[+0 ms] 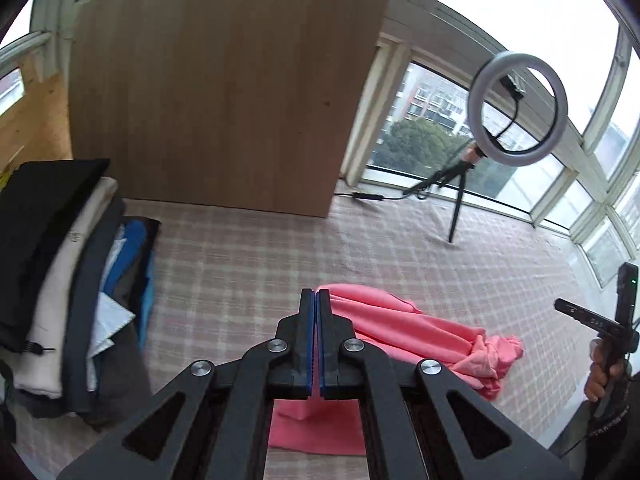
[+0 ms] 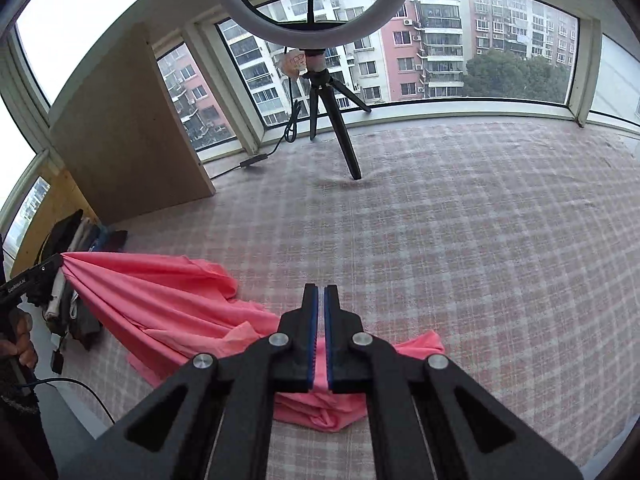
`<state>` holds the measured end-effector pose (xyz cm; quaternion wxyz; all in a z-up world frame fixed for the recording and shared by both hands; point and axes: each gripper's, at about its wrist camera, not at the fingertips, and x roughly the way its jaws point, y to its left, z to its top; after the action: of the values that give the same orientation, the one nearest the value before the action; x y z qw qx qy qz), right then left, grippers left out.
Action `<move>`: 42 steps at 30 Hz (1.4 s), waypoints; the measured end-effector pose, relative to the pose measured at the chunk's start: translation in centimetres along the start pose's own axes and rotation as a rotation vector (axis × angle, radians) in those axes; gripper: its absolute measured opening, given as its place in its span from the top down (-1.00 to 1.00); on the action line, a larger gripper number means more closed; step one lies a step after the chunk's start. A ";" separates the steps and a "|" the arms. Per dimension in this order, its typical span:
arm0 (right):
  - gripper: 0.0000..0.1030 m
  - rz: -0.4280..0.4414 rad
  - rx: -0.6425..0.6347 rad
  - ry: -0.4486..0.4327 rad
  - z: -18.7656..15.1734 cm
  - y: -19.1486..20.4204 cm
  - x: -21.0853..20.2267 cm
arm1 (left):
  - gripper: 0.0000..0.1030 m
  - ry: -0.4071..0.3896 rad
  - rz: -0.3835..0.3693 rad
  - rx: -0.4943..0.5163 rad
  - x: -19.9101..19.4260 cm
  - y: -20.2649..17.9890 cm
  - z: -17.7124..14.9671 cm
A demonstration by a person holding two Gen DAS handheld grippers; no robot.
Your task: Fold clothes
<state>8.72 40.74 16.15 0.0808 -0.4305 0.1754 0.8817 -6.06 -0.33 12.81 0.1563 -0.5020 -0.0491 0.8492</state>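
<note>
1. Left wrist view: left gripper (image 1: 316,294) clamped on pink garment (image 1: 400,332), cloth pinched between its blue pads, the rest trailing right over the checked cover (image 1: 400,240).
2. Right wrist view: right gripper (image 2: 321,290) nearly closed, pinching pink cloth low between its fingers.
3. Garment stretches left up to the left gripper.
4. Clothes stack (image 1: 60,280) left.

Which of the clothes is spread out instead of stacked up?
The pink garment, loose on the checked cloth; the others sit folded in the pile beside it.
</note>
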 end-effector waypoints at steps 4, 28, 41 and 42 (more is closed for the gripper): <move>0.50 -0.023 0.031 0.046 -2.3 -0.6 1.5 | 0.92 -0.030 0.116 -0.032 -1.4 2.3 -0.7; 0.42 -0.084 0.343 0.097 -10.6 -11.6 -1.3 | 0.96 0.104 -0.222 0.266 8.6 -16.0 1.4; 0.42 0.138 -0.085 0.195 -4.8 7.3 8.2 | 0.85 -0.003 0.385 -0.186 -5.9 14.5 -8.1; 0.41 0.156 -0.113 0.202 -4.5 8.8 9.0 | 0.73 -0.012 0.349 -0.198 -5.9 14.8 -8.5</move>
<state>3.87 30.84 8.59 -0.0302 -0.5060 0.1656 0.8460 0.74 -16.83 9.99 -0.0434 -0.5106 -0.0455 0.8575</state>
